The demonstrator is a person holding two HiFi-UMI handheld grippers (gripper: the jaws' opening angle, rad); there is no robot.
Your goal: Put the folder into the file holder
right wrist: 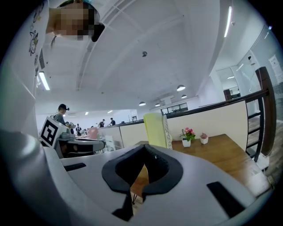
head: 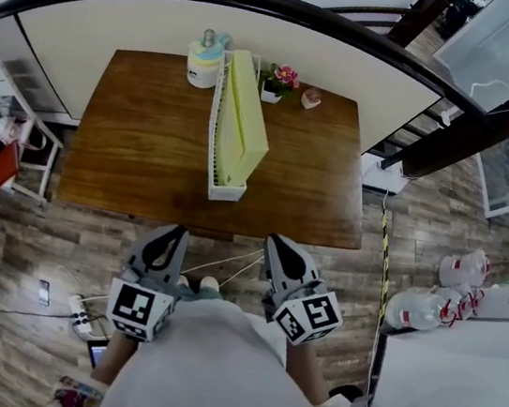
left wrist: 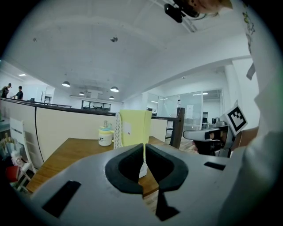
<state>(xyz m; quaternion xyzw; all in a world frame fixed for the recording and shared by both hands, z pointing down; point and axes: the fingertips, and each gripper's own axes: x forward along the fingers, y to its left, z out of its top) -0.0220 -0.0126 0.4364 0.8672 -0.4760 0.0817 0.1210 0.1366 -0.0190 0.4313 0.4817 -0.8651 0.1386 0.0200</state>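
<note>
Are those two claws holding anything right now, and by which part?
Nothing is held. The left gripper and right gripper are both shut and empty, short of the table; the yellow folder sits in the file holder.

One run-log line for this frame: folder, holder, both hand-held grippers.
folder: standing in file holder on table | left hand-held gripper: shut, empty, short of table | right hand-held gripper: shut, empty, short of table
</note>
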